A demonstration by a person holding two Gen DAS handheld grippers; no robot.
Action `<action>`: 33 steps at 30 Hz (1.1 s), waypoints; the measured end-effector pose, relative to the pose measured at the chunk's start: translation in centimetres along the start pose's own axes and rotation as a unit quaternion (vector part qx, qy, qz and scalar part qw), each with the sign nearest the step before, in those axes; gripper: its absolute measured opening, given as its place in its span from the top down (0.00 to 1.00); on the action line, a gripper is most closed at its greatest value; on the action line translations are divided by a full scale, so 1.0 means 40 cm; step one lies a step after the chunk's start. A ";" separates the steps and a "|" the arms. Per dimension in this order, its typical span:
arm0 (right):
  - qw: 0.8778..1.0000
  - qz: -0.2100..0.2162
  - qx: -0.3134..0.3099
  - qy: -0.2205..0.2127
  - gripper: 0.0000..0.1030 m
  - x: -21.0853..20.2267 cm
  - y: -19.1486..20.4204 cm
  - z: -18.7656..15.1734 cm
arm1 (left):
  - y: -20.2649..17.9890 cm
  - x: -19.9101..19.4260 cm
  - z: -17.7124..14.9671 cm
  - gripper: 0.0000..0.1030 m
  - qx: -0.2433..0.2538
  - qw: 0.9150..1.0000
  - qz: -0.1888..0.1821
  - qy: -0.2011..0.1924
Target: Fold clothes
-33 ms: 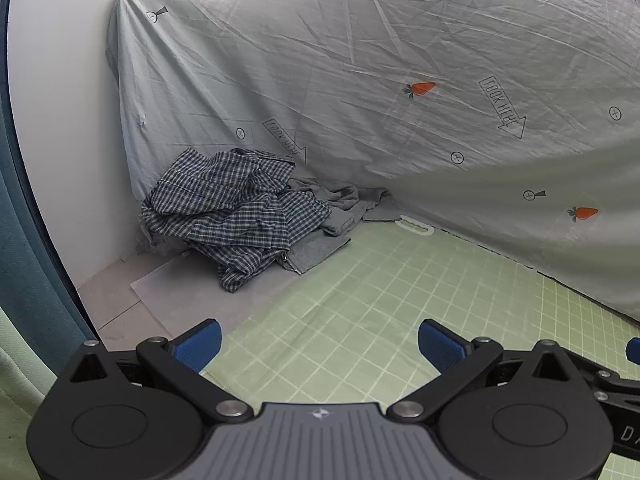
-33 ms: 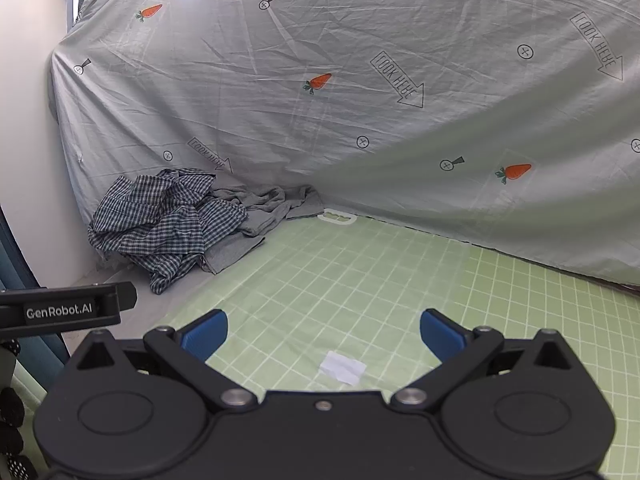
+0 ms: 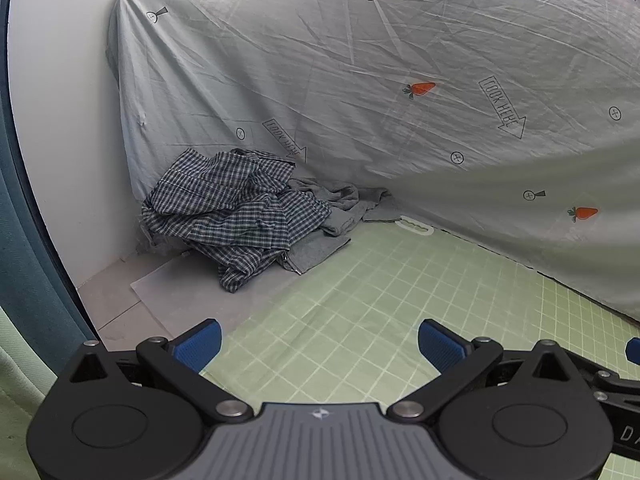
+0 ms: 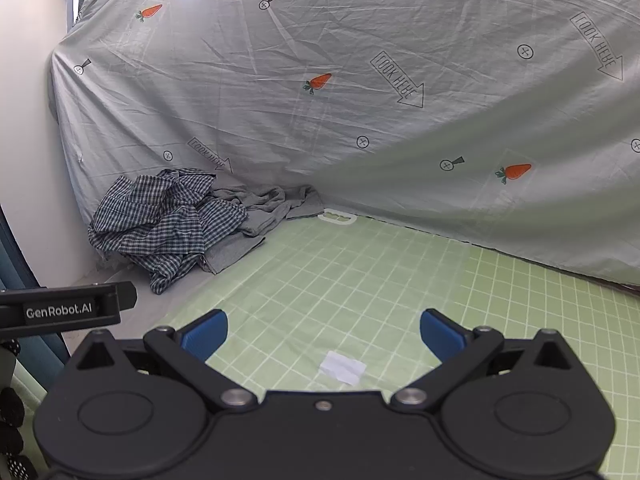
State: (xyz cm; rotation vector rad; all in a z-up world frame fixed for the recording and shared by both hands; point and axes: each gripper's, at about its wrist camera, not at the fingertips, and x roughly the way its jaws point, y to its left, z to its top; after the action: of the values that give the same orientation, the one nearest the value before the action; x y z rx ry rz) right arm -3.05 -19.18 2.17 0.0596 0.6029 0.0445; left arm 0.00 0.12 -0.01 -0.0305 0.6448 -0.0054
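Note:
A crumpled blue-and-white checked shirt (image 3: 236,212) lies in a heap at the far left corner, partly on top of a crumpled grey garment (image 3: 336,208). Both show in the right wrist view too, the checked shirt (image 4: 160,220) left of the grey garment (image 4: 260,208). My left gripper (image 3: 320,344) is open and empty, low over the green grid mat (image 3: 380,300), well short of the heap. My right gripper (image 4: 324,332) is open and empty over the same mat (image 4: 380,272). The left gripper's body (image 4: 68,308) shows at the left edge of the right wrist view.
A grey sheet with carrot prints (image 3: 400,80) hangs as a backdrop behind the mat. A white wall (image 3: 60,140) and a teal curtain (image 3: 24,260) close the left side. A white handle (image 3: 414,226) lies at the mat's far edge. A small white label (image 4: 343,367) lies on the mat.

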 end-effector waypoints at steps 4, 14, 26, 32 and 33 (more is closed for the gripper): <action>1.000 0.002 0.002 -0.002 0.00 -0.001 -0.002 0.000 | 0.016 -0.002 0.001 0.00 -0.002 1.000 -0.001 0.001; 1.000 0.003 0.002 -0.003 0.00 0.000 -0.006 0.001 | 0.025 -0.015 -0.007 0.00 0.003 1.000 0.002 0.000; 1.000 0.001 0.000 -0.002 0.00 0.001 -0.011 -0.002 | 0.013 -0.007 -0.004 0.00 0.001 1.000 0.005 0.003; 1.000 0.001 0.000 -0.001 0.00 0.003 -0.015 -0.002 | 0.013 -0.003 -0.003 0.00 0.000 1.000 0.005 0.004; 1.000 0.001 0.001 -0.001 0.00 0.004 -0.015 -0.002 | 0.013 -0.004 -0.004 0.00 0.000 1.000 0.006 0.004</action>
State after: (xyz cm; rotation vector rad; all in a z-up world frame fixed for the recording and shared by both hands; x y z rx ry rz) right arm -2.93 -19.78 1.98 0.0614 0.6014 0.0466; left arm -0.21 0.65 -0.06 -0.0278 0.6528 0.0055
